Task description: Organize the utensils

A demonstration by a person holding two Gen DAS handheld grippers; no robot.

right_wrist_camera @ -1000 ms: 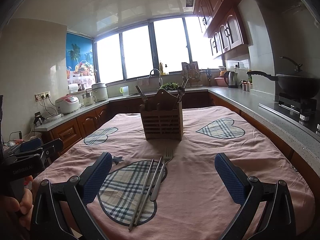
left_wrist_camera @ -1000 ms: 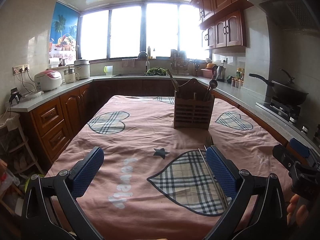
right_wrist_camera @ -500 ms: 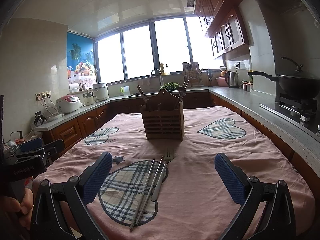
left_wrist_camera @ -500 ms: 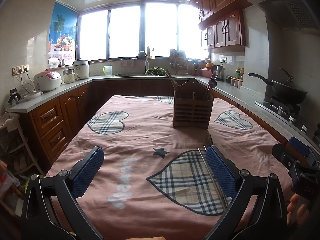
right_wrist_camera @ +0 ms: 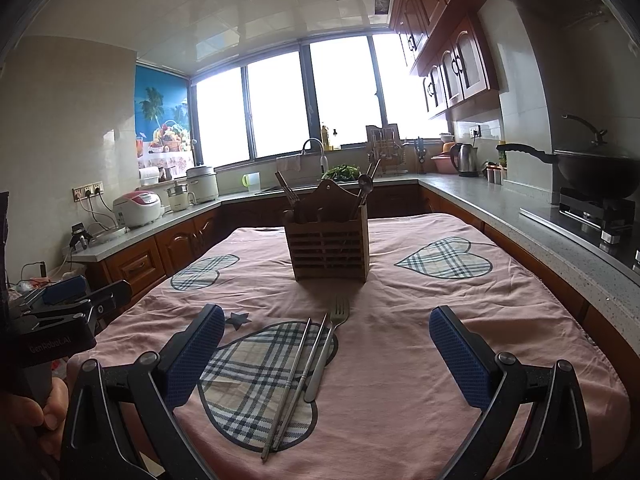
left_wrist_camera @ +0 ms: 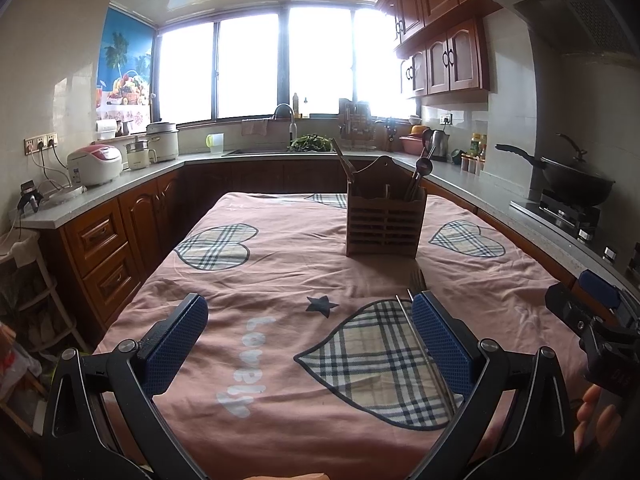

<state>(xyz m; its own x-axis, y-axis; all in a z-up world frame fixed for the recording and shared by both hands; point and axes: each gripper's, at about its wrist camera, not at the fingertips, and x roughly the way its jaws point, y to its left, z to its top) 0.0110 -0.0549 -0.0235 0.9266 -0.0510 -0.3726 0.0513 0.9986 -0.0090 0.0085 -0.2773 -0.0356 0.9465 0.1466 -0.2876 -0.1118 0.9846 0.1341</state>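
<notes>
A wooden slatted utensil holder (right_wrist_camera: 327, 246) stands upright mid-table with several utensils in it; it also shows in the left wrist view (left_wrist_camera: 385, 222). A metal fork (right_wrist_camera: 329, 344) and two metal chopsticks (right_wrist_camera: 294, 376) lie on a plaid heart patch in front of it. In the left wrist view the fork tines (left_wrist_camera: 418, 279) and chopsticks (left_wrist_camera: 404, 312) are partly hidden behind my right finger pad. My left gripper (left_wrist_camera: 310, 344) is open and empty above the near table. My right gripper (right_wrist_camera: 326, 356) is open and empty, with the fork and chopsticks between its fingers, below them.
The table wears a pink cloth (right_wrist_camera: 420, 320) with plaid hearts. Kitchen counters (right_wrist_camera: 500, 216) ring the table, with a wok on a stove (right_wrist_camera: 596, 176) at right and rice cookers (left_wrist_camera: 96, 164) at left. The other gripper shows at each view's edge (right_wrist_camera: 60, 320).
Both views have shifted only slightly; the holder sits a little nearer in the right wrist view. Both grippers stay open and the utensils have not moved.
</notes>
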